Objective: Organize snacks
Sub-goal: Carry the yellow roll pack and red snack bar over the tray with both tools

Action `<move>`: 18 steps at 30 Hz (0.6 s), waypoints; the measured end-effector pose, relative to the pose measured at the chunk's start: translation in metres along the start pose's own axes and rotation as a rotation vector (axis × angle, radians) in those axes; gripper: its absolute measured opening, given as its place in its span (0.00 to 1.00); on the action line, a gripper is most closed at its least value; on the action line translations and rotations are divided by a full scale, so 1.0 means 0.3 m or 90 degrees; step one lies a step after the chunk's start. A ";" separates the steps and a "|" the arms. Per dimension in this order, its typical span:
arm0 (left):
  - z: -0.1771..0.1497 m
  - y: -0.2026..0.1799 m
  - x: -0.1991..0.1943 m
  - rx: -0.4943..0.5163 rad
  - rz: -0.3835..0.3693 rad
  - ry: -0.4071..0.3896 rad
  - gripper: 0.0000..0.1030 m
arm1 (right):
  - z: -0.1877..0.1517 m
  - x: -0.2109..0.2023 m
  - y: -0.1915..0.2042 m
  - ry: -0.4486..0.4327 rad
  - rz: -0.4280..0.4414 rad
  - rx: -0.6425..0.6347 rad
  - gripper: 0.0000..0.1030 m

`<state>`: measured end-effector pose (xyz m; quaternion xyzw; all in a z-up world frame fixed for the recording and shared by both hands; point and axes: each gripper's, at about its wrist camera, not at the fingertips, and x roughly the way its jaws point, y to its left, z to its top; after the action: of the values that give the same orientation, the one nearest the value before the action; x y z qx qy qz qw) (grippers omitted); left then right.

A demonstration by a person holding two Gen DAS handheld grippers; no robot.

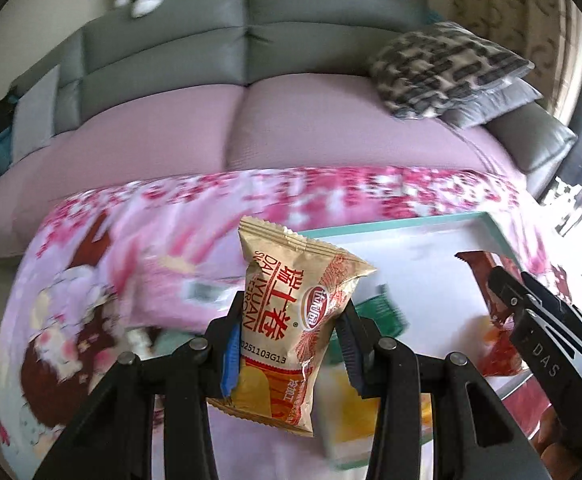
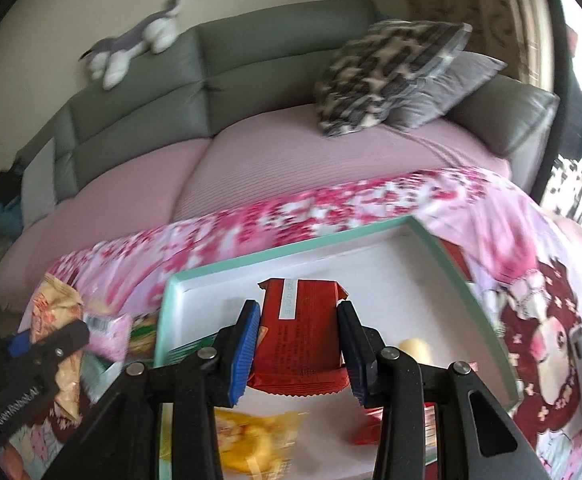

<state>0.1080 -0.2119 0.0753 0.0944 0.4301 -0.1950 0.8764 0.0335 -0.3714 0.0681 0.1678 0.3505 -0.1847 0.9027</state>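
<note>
Transport step, both hands loaded. Left gripper [image 1: 289,344] had its jaws clamped narrow on a gold snack packet [image 1: 291,320], gripped around the lower middle, packet upright with its crimped top end up. Right gripper [image 2: 299,344] had its jaws clamped on a red snack packet [image 2: 301,332], held by its two long edges, top seam up and clear of the surface.

Both packets were airborne over or near the teal-rimmed tray [image 2: 443,248], which sat on the floral-cloth worktop [image 2: 251,220] in front of a sofa [image 2: 251,152]. The red packet hung over the tray's white floor. From the left wrist view the gold packet sat just off the tray's left rim, over cloth; exact overlap I couldn't tell through the blur.

The tray already held a yellow packet [image 2: 251,436], a green one [image 1: 387,312] and a pale item [image 2: 415,350]. A pink packet [image 2: 109,332] was still loose on the cloth left of the tray.

My read: mid-carry into the tray, not yet placed. The next move called for bringing each packet down onto bare tray floor, clear of the yellow and green ones, then opening the jaws. Left needed to cross the rim first. The grippers were close together, so stagger the drops to avoid a clash.
</note>
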 end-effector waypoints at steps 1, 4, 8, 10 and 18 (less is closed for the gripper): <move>0.003 -0.035 0.011 0.014 -0.007 0.002 0.42 | 0.002 0.000 -0.019 0.000 -0.004 0.008 0.41; 0.010 -0.115 0.047 0.039 -0.023 0.013 0.42 | 0.007 -0.002 -0.091 -0.001 -0.023 0.039 0.41; 0.013 -0.189 0.088 0.055 -0.043 0.021 0.42 | 0.008 -0.019 -0.170 -0.009 -0.039 0.079 0.41; 0.007 -0.214 0.104 0.063 -0.046 0.026 0.43 | 0.007 -0.019 -0.192 -0.009 -0.043 0.087 0.41; -0.017 -0.243 0.142 0.077 -0.041 0.048 0.43 | 0.002 0.019 -0.192 0.010 -0.044 0.081 0.41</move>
<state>0.0971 -0.2874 0.0387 0.1403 0.4528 -0.2449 0.8457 0.0117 -0.4232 0.0545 0.2139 0.3505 -0.2360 0.8807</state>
